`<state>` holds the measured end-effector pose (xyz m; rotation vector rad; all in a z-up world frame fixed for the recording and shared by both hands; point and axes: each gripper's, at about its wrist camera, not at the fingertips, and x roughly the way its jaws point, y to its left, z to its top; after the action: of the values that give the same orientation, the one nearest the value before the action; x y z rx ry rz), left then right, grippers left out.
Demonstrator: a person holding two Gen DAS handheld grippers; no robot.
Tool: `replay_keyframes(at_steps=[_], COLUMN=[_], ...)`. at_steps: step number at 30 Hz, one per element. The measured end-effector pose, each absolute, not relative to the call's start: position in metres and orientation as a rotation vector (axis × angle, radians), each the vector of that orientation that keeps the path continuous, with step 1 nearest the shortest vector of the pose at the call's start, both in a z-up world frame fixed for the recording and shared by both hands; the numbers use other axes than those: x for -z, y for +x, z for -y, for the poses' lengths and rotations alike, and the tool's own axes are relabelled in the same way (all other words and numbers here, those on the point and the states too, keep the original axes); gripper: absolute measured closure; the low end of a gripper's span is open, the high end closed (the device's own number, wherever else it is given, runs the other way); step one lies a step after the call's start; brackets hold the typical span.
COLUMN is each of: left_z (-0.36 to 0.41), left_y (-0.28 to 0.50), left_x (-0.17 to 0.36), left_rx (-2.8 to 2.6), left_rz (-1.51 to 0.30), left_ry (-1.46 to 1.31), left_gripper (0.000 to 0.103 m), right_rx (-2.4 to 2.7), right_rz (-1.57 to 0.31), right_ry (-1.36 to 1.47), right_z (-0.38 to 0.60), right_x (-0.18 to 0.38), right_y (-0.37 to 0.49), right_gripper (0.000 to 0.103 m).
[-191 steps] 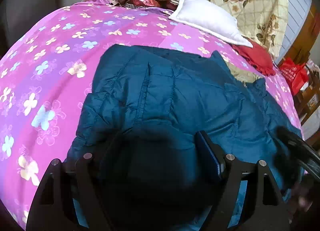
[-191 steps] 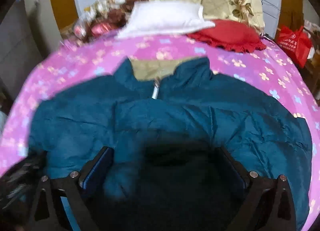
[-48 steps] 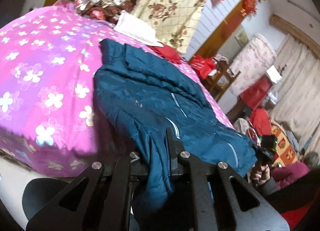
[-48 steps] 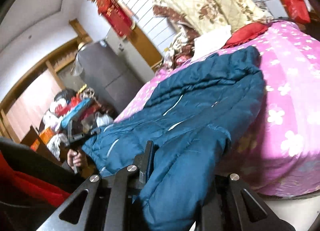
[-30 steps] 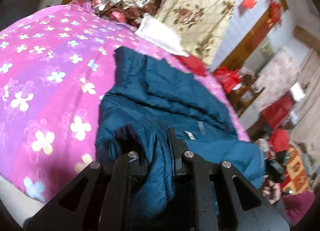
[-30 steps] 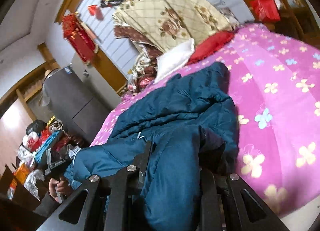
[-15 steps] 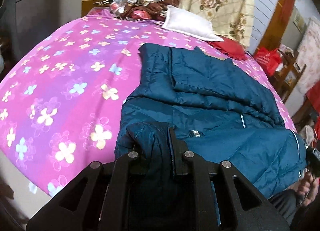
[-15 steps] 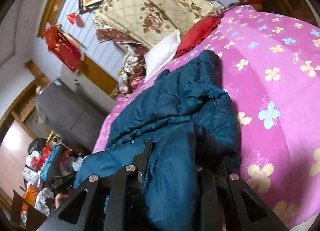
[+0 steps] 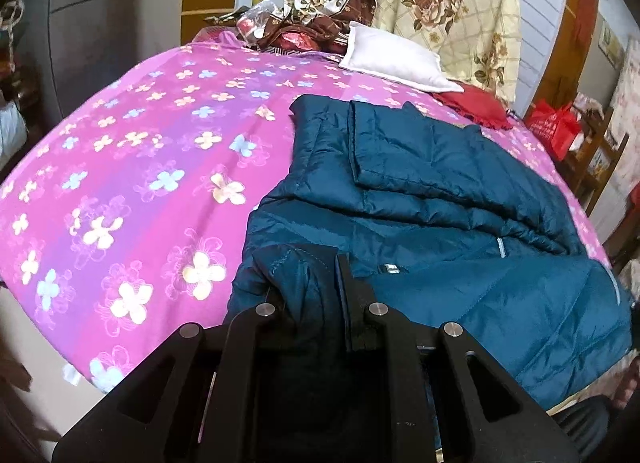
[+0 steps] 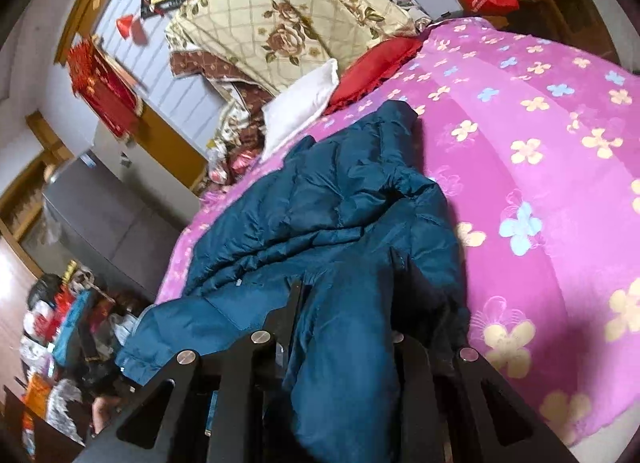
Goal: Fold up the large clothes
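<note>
Count, ahead of my jaws: one teal puffer jacket (image 9: 460,223), gripped in both my pairs of jaws. One bed with pink flowered cover (image 9: 160,167). Beyond the jacket: one white pillow (image 9: 392,59), one red cushion (image 9: 476,105), one cream rose-print quilt (image 9: 448,3). One red bag (image 9: 554,129) off to the side.

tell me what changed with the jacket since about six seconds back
Then the blue jacket lay spread flat with both grippers open over its near edge. Now the left gripper and right gripper are each shut on that edge, which is lifted and bunched, and the sides are folded in. The pink bedspread, white pillow and red cushion stayed put.
</note>
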<state>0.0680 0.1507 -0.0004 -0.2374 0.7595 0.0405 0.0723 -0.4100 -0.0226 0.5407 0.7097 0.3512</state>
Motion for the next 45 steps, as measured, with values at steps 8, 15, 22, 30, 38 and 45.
replay_keyframes(at_steps=[8, 15, 22, 30, 38, 45], left_z=[-0.154, -0.155, -0.156, -0.153, -0.184, -0.173], left_y=[0.071, 0.065, 0.062, 0.061, 0.043, 0.096], left_x=[0.002, -0.003, -0.007, -0.007, -0.068, -0.136], left_rx=[-0.036, -0.019, -0.015, -0.027, 0.074, 0.08], left_rz=[-0.767, -0.717, -0.692, -0.686, -0.562, -0.448], left_ry=[-0.261, -0.261, -0.269, -0.254, -0.388, -0.313], left_gripper=[0.089, 0.093, 0.094, 0.094, 0.096, 0.096], right_rx=[-0.331, -0.336, -0.359, -0.374, -0.398, -0.407], right_rz=[-0.731, -0.734, -0.707, -0.679, -0.42, -0.278], right_ry=[0.432, 0.456, 0.477, 0.5, 0.335, 0.318], right_z=[0.401, 0.404, 0.406, 0.406, 0.395, 0.398], right_x=[-0.001, 0.008, 0.009, 0.008, -0.039, -0.093], right_y=[0.067, 0.081, 0.079, 0.076, 0.049, 0.092], right_gripper=[0.084, 0.084, 0.084, 0.084, 0.084, 0.084])
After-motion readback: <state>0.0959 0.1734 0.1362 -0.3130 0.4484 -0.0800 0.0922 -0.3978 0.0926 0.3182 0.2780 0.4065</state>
